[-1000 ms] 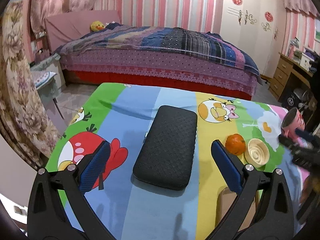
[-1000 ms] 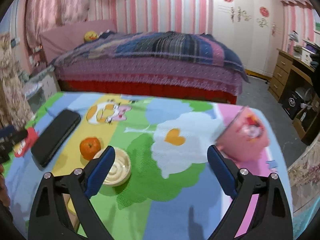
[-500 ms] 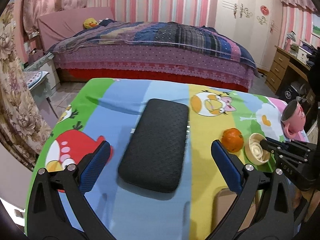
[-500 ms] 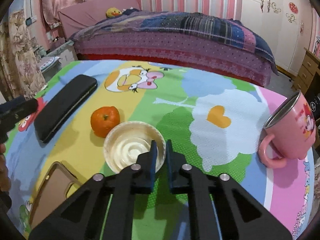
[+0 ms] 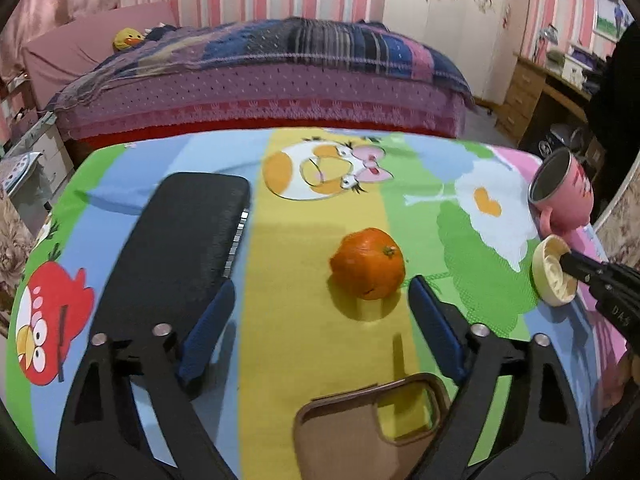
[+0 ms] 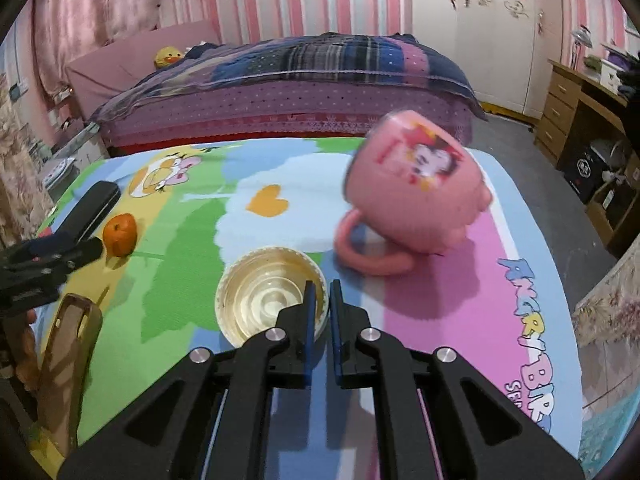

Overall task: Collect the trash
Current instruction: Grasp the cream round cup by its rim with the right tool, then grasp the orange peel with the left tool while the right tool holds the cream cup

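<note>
A cream round plastic lid (image 6: 268, 300) is pinched by its rim in my right gripper (image 6: 323, 286), which is shut on it. In the left wrist view the lid (image 5: 552, 276) hangs tilted at the right gripper's (image 5: 576, 264) tip, near the table's right side. An orange (image 5: 367, 264) sits on the yellow stripe of the tablecloth. My left gripper (image 5: 320, 288) hovers just short of it; its jaws are closing, nothing is between them, and the right fingertip (image 5: 418, 286) is beside the fruit. The orange (image 6: 120, 234) also shows far left in the right wrist view.
A long black case (image 5: 188, 240) lies under the left finger. A brown phone case (image 5: 372, 420) lies near the front edge. A pink mug (image 6: 416, 196) sits right behind the lid. A bed stands beyond the table (image 5: 460, 240) and a wooden desk at the right.
My right gripper closed on the lid's rim and carried it right, up to the mug. My left gripper swung right, from over the black case to the orange, and its jaws narrowed.
</note>
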A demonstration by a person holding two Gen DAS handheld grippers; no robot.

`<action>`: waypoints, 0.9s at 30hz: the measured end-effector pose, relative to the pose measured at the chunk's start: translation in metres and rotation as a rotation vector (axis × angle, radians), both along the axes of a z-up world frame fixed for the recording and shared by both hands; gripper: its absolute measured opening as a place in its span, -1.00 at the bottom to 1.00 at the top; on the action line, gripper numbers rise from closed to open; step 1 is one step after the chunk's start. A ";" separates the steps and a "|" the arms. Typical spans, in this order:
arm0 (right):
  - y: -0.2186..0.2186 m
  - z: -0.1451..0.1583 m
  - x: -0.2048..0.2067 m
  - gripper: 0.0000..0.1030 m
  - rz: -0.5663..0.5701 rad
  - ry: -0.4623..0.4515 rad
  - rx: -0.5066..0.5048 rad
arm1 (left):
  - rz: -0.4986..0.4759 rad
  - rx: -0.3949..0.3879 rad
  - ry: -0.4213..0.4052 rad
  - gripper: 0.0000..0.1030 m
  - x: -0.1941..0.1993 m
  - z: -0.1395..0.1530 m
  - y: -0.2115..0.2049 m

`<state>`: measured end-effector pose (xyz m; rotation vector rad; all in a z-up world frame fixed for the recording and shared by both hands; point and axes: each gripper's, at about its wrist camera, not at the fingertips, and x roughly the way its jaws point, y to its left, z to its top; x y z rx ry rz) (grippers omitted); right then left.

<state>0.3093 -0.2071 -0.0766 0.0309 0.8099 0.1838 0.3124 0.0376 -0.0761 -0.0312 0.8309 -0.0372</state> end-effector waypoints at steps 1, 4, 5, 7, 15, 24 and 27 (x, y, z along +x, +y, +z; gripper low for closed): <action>-0.002 0.000 0.001 -0.86 0.000 0.002 0.005 | 0.004 0.000 0.002 0.61 0.001 0.000 0.001; -0.003 0.000 0.004 -0.86 0.009 0.002 0.005 | 0.031 -0.014 0.019 0.61 0.005 0.000 0.003; -0.002 0.000 0.005 -0.86 0.012 -0.002 -0.009 | 0.033 -0.003 0.021 0.60 0.006 0.000 0.001; -0.004 0.002 0.004 -0.85 0.014 -0.010 -0.023 | 0.025 0.015 0.016 0.56 0.007 0.001 -0.004; -0.012 0.000 0.005 -0.86 0.002 -0.003 0.028 | -0.012 0.030 0.061 0.02 0.018 -0.006 -0.022; -0.013 -0.002 0.005 -0.86 0.007 0.009 0.035 | -0.043 -0.010 0.035 -0.55 0.015 -0.006 -0.019; -0.013 -0.002 0.005 -0.86 0.008 0.008 0.040 | -0.040 -0.025 0.015 -0.59 0.010 -0.005 -0.016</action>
